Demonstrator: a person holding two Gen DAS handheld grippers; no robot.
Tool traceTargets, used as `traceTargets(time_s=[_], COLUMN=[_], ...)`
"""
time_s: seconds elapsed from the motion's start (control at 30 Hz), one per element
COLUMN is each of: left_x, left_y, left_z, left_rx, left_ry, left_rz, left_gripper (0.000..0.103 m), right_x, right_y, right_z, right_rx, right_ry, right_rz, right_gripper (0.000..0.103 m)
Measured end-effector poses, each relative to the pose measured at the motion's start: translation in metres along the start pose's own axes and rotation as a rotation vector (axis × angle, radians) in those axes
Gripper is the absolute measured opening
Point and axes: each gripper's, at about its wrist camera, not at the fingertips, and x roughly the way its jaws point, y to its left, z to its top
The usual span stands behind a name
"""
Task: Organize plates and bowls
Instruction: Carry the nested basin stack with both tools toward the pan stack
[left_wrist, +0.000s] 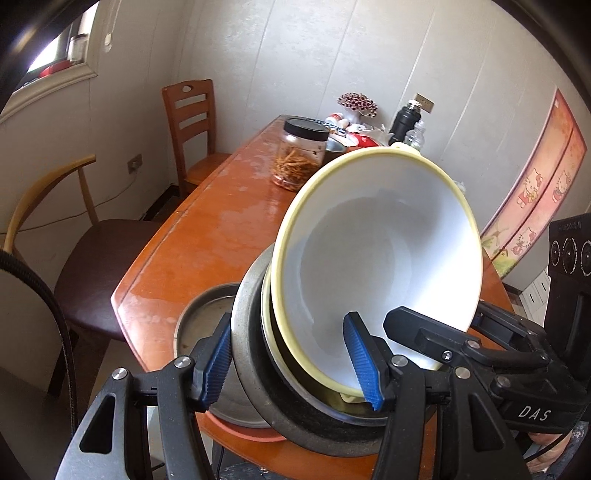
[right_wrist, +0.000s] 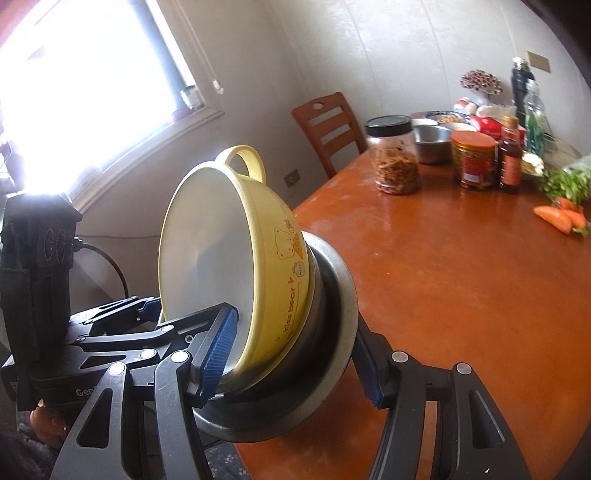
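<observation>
Left wrist view only: curved-back chair (left_wrist: 55, 221) at far left, a flat metal pan (left_wrist: 207, 314) on the table (left_wrist: 207, 236) edge, a cartoon poster (left_wrist: 535, 192) on the right wall. Right wrist view only: bright window (right_wrist: 85, 81) at left, the yellow bowl's (right_wrist: 273, 266) outer wall with bear print and loop handle, then an orange-lidded can (right_wrist: 474, 160), sauce bottle (right_wrist: 509, 162), greens (right_wrist: 569, 181) and carrots (right_wrist: 561, 218) at far right. Both views show the stack tipped on its side in the air at the table's near edge: yellow bowl nested in a grey metal bowl (left_wrist: 251, 369), which sits outermost. Left gripper (left_wrist: 291, 365) fingers pinch the stack's rim, one blue pad on the metal outside, one inside the white bowl interior; right gripper (right_wrist: 291, 354) clamps the opposite rim the same way. Whether a third dish sits between the two bowls is hard to tell; only dark rims show. Yellow bowl empty. Black-lidded jar (left_wrist: 301, 155) holds brown strips. Small steel bowl (right_wrist: 432, 142) behind it, contents hidden. Far-end clutter too small to read.
</observation>
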Motion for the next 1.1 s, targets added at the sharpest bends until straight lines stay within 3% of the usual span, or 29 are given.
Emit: traceTargets(time_s=[0.47, 1.1], left_x=[0.008, 0.029], left_y=[0.035, 0.039], left_z=[-0.001, -0.002], left_rx=[-0.053, -0.063], left_ry=[0.019, 0.063], left_rz=[0.039, 0.064], left_gripper=[0.058, 0.058], right_x=[0.037, 0.066], right_y=[0.018, 0.007], right_z=[0.007, 0.000], right_rx=[-0.022, 0.010], right_ry=[0.059, 0.130], right_rz=[0.045, 0.058], right_gripper=[0.063, 0.063])
